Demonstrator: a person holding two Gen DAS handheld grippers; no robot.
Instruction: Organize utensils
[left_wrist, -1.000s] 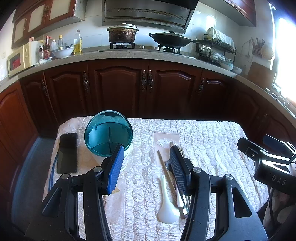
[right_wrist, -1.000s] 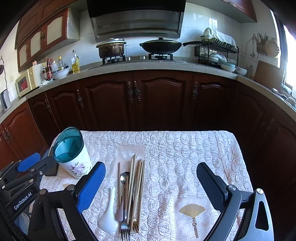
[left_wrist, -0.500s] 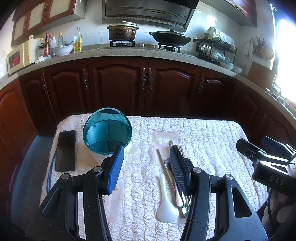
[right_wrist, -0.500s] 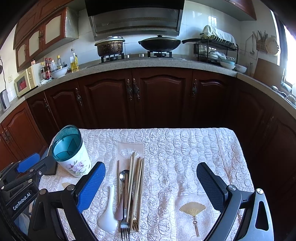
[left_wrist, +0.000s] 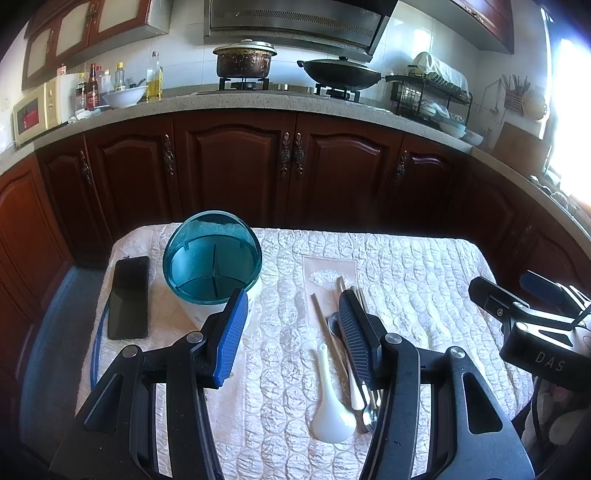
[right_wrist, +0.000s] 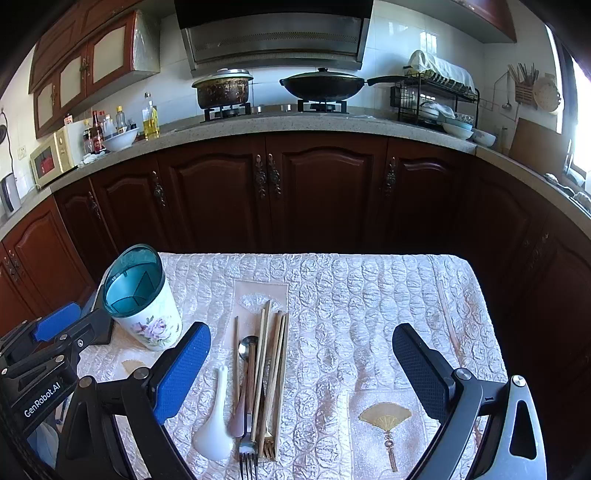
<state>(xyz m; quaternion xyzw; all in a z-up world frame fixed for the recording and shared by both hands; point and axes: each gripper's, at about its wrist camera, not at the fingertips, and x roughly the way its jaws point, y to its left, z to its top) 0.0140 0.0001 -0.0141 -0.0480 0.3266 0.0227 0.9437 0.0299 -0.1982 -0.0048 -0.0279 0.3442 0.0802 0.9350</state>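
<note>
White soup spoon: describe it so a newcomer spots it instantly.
On the quilted tablecloth, find the row of utensils right of the floral utensil holder. The white soup spoon lies leftmost in that row: the only white ceramic piece, short with a deep bowl, beside wooden chopsticks.

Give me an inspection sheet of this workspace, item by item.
Surface: table under a quilted white cloth.
Job's things: floral utensil holder with divided teal insert, upright, nothing seen inside; white soup spoon, metal spoon, fork and chopsticks lying side by side to its right.
Clutter: black phone flat, left of the holder.
Grippers: left gripper open, nothing held; right gripper open wide, nothing held.
Cables: blue cord by the phone at the table's left edge.
Surroundings: dark wood cabinets, pot and wok on the stove, dish rack.
</note>
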